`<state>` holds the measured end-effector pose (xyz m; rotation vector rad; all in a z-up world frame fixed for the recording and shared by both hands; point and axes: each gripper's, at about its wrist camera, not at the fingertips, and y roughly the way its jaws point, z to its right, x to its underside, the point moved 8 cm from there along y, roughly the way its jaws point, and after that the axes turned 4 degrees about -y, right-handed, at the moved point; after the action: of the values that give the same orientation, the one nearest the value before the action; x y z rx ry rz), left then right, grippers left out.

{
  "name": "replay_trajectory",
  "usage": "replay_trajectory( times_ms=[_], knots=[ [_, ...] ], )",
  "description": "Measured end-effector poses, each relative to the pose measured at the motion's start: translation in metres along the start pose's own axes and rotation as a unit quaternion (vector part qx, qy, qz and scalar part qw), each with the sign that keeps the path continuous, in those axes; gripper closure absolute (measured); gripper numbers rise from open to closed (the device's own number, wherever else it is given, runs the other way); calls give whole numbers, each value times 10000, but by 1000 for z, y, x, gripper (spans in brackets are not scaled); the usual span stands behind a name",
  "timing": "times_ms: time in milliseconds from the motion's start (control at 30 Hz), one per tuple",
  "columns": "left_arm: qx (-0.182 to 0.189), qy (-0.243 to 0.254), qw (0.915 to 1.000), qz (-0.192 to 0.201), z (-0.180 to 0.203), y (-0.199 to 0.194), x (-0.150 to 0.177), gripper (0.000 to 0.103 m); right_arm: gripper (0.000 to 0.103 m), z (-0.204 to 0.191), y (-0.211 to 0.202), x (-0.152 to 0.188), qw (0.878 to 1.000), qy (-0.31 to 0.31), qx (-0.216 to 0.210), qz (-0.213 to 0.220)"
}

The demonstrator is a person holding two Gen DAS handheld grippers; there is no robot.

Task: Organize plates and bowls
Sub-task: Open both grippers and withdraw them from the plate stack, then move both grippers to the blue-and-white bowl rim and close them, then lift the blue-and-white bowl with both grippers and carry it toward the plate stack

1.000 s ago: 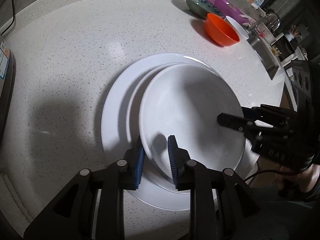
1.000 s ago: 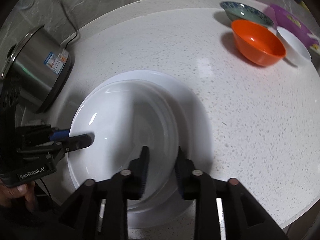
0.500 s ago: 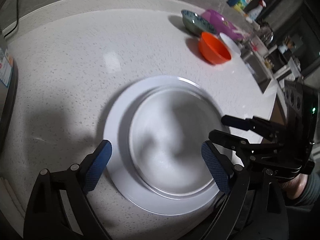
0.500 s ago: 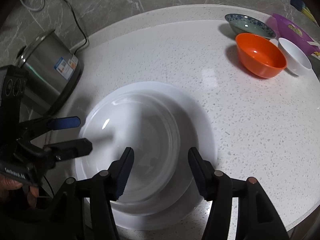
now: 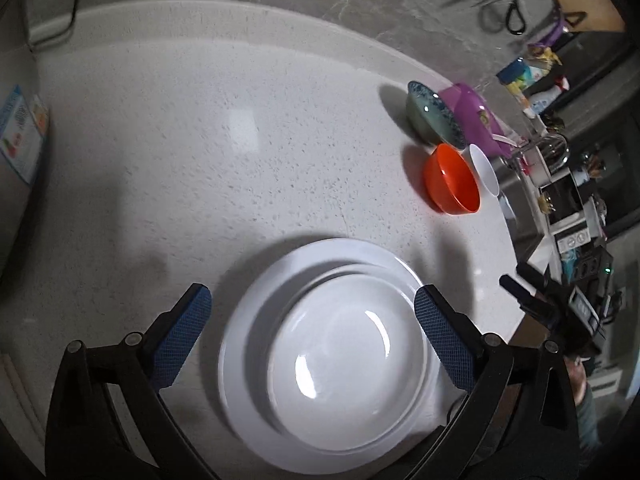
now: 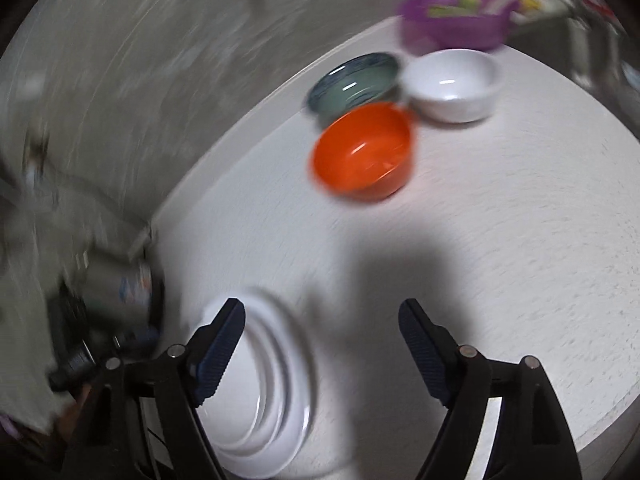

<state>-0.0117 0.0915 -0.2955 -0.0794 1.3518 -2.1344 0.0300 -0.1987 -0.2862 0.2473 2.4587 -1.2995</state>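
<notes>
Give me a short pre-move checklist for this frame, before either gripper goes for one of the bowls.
1. Left gripper empty: ok, its jaws have just been opening and stand wide above the plates, touching nothing.
2. Right gripper empty: ok, jaws have just been opening, nothing between them.
3. Smaller white plate settled on the large white plate: ok, it lies flat, though off-centre.
4. Orange bowl free to grasp: ok, upright, its near rim unobstructed.
5. Gap between orange bowl, blue-green bowl and white bowl: cannot tell, the right wrist view is blurred.
6. Purple bowl empty: cannot tell.
</notes>
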Motion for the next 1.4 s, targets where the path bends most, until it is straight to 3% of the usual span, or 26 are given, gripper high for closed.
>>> replay_trajectory(
  times_ms=[167,367,567,700,833,1067,1200,1367,1400],
  knots=[
    [-249,-437,9987,2,12,13,-35,1,21,50,-20,-57,9999,119,78,87],
    [-506,104,9986,144,74,38,-116,1,21,63,-19,-161,9988,-454,114,143],
    [-647,756,9950,80,134,91,-197,2,23,51,25,-235,9931,-1037,490,-258],
    [-603,1088,9922,-124,161,141,-233,2,25,43,63,-251,9889,-1221,664,-529],
    [-711,1345,9877,-358,175,188,-250,2,37,47,100,-252,9842,-1227,856,-949],
    [-1015,1539,9812,-575,174,235,-242,3,47,52,138,-253,9738,-1323,1251,-1361],
    [-1105,1614,9792,-546,176,246,-248,31,54,57,151,-253,9689,-1315,1398,-1559],
    [-1030,1703,9780,-631,184,260,-249,54,58,60,161,-249,9648,-1295,1469,-1757],
    [-1001,1710,9780,-650,186,263,-248,61,63,60,163,-249,9644,-1300,1456,-1783]
  ],
)
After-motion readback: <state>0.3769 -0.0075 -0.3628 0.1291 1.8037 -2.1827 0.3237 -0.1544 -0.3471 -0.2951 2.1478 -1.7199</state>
